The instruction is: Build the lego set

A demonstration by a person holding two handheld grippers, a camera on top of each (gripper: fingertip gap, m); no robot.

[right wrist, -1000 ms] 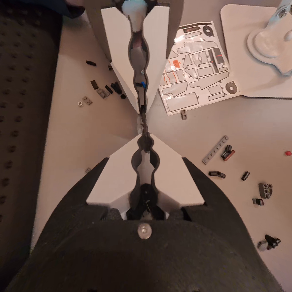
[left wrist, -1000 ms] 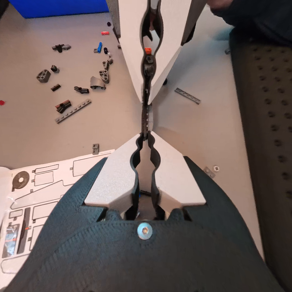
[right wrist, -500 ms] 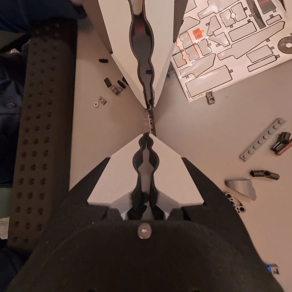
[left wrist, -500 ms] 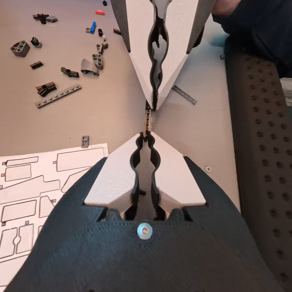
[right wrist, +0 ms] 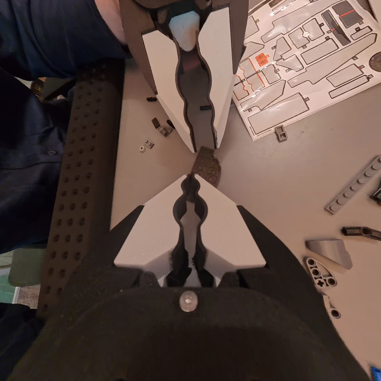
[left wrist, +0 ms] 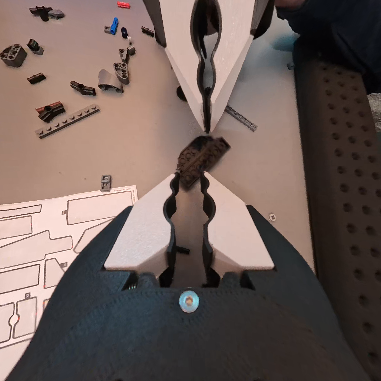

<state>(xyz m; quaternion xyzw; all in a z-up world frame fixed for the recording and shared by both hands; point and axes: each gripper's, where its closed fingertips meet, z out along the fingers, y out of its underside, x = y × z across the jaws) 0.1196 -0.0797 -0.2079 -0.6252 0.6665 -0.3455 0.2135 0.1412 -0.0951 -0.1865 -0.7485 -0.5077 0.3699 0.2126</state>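
The two claws face each other tip to tip above the grey bench (left wrist: 132, 156). The left claw (left wrist: 189, 179) stands parted, a dark studded lego plate (left wrist: 201, 159) loose between its tips, tilted. The right claw (right wrist: 190, 176) is pinched together at that plate's edge; whether it grips it, I cannot tell

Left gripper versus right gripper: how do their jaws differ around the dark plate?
The left gripper stands open; the right gripper is shut. The dark plate reaches between the left gripper's fingertips, but sits just off the right gripper's tip; whether that pinches it is unclear. Both point at the plate from opposite ends.
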